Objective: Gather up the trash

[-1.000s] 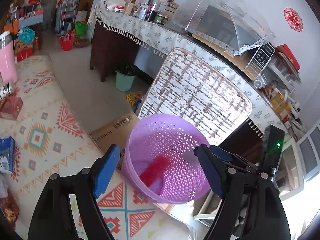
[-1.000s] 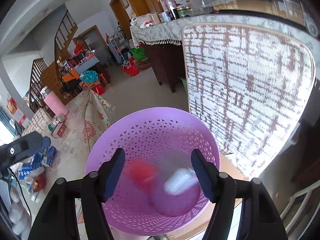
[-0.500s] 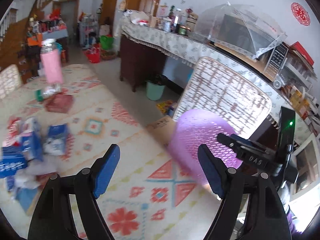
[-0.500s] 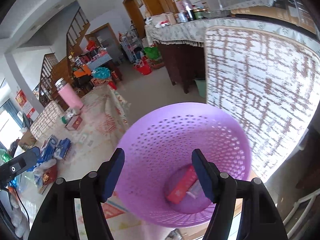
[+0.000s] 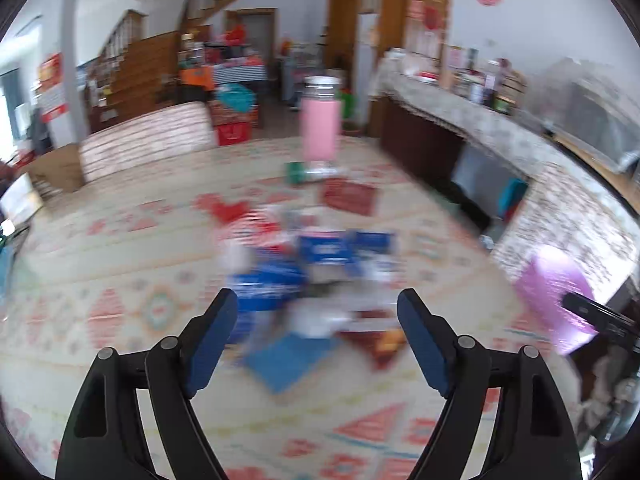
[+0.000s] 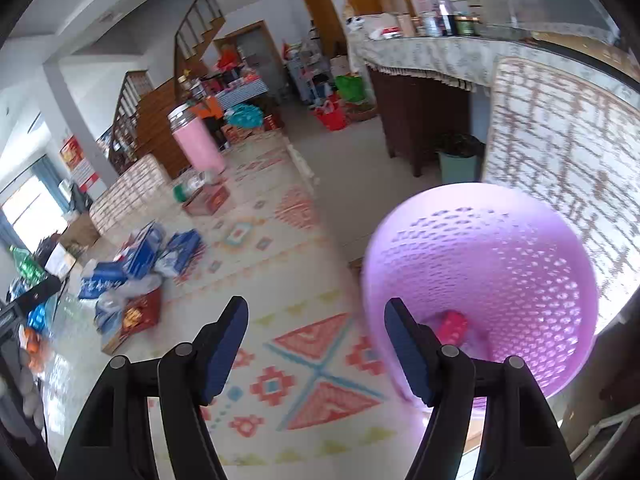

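A heap of trash [image 5: 320, 264], blue packets, white wrappers and a red-brown packet, lies blurred on the patterned tablecloth [image 5: 120, 240] just ahead of my left gripper [image 5: 317, 298]. That gripper's jaws are opening and nothing is between them. In the right wrist view the same heap [image 6: 136, 276] is at the left. My right gripper [image 6: 316, 306] is open and empty above the cloth, its right finger in front of the purple mesh basket [image 6: 520, 264]. A red packet [image 6: 452, 326] lies at the basket's bottom. The left wrist view shows the basket [image 5: 552, 292] at the far right.
A tall pink bottle [image 5: 320, 128] and a flat red box [image 5: 350, 196] stand further back on the table. A woven chair back [image 6: 560, 152] rises behind the basket. A green bin [image 6: 458, 164] sits on the floor by the dark sideboard [image 6: 416, 120].
Both grippers have swung left, away from over the basket. The left one now faces the trash heap. Red and white pieces seen falling a second ago now rest in the basket.
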`<action>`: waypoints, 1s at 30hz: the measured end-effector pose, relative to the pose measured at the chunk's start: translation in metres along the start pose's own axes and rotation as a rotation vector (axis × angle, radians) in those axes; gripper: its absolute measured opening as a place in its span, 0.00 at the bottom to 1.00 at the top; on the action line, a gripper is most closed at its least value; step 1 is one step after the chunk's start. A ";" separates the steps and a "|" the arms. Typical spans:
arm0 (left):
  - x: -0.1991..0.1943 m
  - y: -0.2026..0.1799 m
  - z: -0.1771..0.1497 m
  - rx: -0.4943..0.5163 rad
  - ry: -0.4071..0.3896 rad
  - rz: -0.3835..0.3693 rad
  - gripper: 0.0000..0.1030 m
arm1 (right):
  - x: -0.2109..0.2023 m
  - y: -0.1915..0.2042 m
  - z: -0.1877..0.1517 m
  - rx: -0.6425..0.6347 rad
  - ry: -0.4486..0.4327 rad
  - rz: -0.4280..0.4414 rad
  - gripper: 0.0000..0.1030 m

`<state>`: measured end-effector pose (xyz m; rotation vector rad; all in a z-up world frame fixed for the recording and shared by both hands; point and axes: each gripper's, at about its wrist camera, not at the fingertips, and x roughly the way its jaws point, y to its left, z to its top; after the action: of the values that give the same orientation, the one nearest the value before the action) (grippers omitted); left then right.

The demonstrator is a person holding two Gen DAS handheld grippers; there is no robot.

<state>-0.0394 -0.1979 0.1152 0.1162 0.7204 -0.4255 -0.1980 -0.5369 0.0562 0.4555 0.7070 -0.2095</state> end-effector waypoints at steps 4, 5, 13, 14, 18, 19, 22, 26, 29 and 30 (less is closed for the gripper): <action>0.010 0.047 -0.001 -0.052 -0.005 0.029 0.83 | 0.010 0.024 -0.005 -0.025 0.024 0.028 0.73; 0.015 0.055 0.000 -0.058 -0.002 0.028 0.83 | 0.012 0.031 -0.007 -0.030 0.031 0.036 0.73; 0.071 0.081 -0.002 -0.109 0.067 -0.102 0.83 | 0.027 0.076 -0.019 -0.093 0.077 0.066 0.73; 0.077 0.082 -0.002 -0.127 0.074 -0.127 0.83 | 0.029 0.081 -0.020 -0.102 0.085 0.066 0.73; 0.086 0.080 -0.004 -0.181 0.070 -0.180 0.83 | 0.040 0.098 -0.022 -0.127 0.113 0.078 0.73; 0.087 0.080 -0.004 -0.197 0.068 -0.196 0.83 | 0.045 0.104 -0.023 -0.135 0.122 0.083 0.73; 0.091 0.080 -0.004 -0.230 0.070 -0.250 0.82 | 0.055 0.115 -0.023 -0.149 0.142 0.097 0.73; 0.098 0.072 -0.008 -0.205 0.125 -0.275 0.18 | 0.070 0.133 -0.019 -0.163 0.162 0.119 0.73; 0.094 0.073 -0.011 -0.205 0.116 -0.257 0.18 | 0.081 0.147 -0.018 -0.173 0.174 0.140 0.73; 0.091 0.074 -0.011 -0.207 0.109 -0.256 0.17 | 0.085 0.152 -0.017 -0.179 0.178 0.150 0.73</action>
<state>0.0457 -0.1589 0.0436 -0.1511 0.8868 -0.5891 -0.0938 -0.3972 0.0385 0.3561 0.8540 0.0365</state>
